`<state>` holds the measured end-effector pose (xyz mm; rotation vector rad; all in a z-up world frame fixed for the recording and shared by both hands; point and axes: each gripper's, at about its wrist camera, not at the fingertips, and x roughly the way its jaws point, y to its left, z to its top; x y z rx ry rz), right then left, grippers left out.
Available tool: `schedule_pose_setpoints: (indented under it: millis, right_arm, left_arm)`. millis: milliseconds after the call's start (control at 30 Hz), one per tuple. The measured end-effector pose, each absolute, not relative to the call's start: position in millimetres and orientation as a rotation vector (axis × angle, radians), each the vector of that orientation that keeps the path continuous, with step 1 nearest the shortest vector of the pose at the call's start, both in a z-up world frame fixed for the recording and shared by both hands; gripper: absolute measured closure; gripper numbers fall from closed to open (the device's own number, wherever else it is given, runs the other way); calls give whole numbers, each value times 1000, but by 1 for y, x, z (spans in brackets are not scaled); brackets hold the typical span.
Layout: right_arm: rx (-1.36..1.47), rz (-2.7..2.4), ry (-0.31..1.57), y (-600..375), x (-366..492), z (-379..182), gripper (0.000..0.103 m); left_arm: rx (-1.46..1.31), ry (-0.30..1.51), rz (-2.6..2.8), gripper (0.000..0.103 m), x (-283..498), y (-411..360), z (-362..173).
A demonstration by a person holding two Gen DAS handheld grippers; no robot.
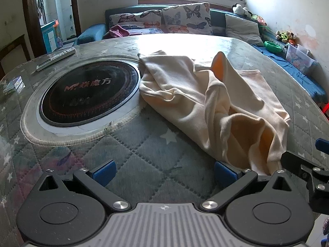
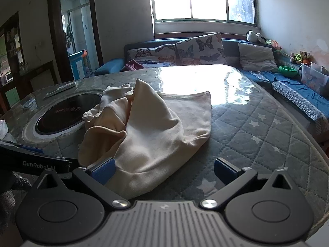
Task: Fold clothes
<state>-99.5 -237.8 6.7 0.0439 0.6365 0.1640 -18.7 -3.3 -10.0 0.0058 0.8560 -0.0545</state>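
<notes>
A cream garment [image 1: 216, 103] lies crumpled in a loose heap on the quilted table cover [image 1: 144, 144], with one fold peaked up and an orange inner side showing. My left gripper [image 1: 164, 173] is open and empty, low over the cover, with the garment's near edge just past its right finger. In the right wrist view the garment [image 2: 156, 131] lies straight ahead. My right gripper [image 2: 164, 170] is open, its left pad [image 2: 102, 170] at the garment's near hem, the hem lying between the fingers. The other gripper shows at the left edge [image 2: 33, 162].
A round black induction hob [image 1: 90, 92] is set into the table left of the garment. A remote [image 1: 55, 58] and a small packet [image 1: 14, 84] lie at the far left. A sofa with butterfly cushions [image 1: 181, 18] and a blue bench [image 1: 298, 76] surround the table.
</notes>
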Motion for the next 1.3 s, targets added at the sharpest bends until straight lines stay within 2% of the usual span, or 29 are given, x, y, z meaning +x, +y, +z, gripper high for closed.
schedule_pose_setpoints:
  millis: [1300]
  right_arm:
    - [86,178,677,-241,-37,11,0]
  left_arm:
    - [32,851,-76,0,47,-13,12]
